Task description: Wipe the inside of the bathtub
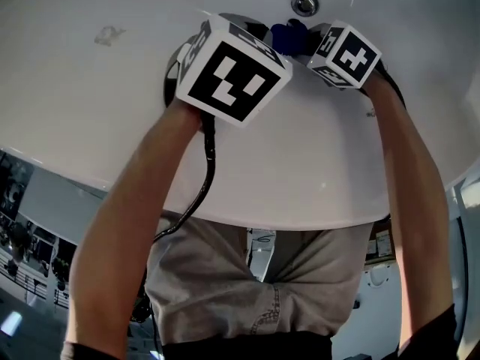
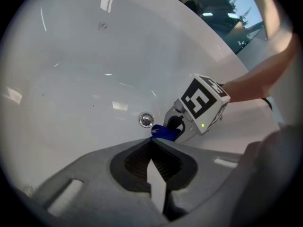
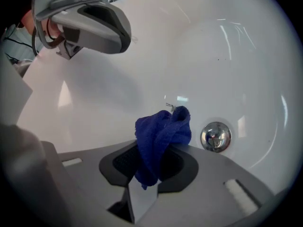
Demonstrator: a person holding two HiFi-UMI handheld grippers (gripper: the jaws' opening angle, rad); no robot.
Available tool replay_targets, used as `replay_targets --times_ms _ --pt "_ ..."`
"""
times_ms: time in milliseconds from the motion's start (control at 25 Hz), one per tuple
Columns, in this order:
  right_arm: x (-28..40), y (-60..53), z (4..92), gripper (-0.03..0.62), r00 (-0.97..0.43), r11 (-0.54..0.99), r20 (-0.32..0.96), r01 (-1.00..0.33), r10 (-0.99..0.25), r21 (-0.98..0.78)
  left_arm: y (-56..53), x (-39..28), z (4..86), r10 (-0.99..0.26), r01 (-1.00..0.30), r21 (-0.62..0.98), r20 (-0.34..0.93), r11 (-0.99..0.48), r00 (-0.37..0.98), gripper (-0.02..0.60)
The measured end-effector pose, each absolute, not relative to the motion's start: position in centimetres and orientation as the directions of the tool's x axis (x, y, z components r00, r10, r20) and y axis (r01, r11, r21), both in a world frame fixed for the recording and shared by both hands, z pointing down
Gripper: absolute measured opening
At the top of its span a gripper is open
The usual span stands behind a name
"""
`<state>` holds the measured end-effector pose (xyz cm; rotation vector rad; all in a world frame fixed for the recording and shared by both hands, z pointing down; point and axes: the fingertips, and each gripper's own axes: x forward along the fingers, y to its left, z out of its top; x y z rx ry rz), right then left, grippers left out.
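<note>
Head view: both my arms reach down into the white bathtub, marker cubes facing up at me, and the two tools are near each other, the left one at nine o'clock of the right. My right gripper is clenched on the blue cloth. In the right gripper view the cloth is pinched between the jaws, with its bunched end poking out past the tips, close over the tub's white inner surface. The chrome drain sits just beside that bunch, at three o'clock of it. From above, the cloth is only a blue patch between the cubes, at seven o'clock of the drain near the top edge. My left gripper has its jaws pressed together, with nothing between them. In the left gripper view, the drain lies just past its tips at eleven o'clock, and the right gripper's cloth-holding tip at one o'clock.
</note>
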<state>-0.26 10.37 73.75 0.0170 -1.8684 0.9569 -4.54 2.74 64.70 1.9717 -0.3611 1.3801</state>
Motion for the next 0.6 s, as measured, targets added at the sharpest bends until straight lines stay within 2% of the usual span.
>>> replay_targets --times_ms 240,480,600 --pt "-1.8 12.9 77.3 0.094 -0.46 0.7 0.77 -0.359 0.443 -0.617 2.9 -5.0 67.7 0.138 -0.501 0.326 0.917 -0.802 0.375 0.003" --pt "-1.4 14.2 78.3 0.094 -0.443 0.701 0.778 -0.368 0.445 -0.611 5.1 -4.4 68.0 0.203 -0.546 0.386 0.908 -0.744 0.366 0.003" --pt "-1.7 14.3 78.0 0.094 -0.433 0.698 0.777 -0.367 0.456 -0.614 5.1 -3.3 67.6 0.196 -0.534 0.391 0.902 -0.749 0.386 0.003"
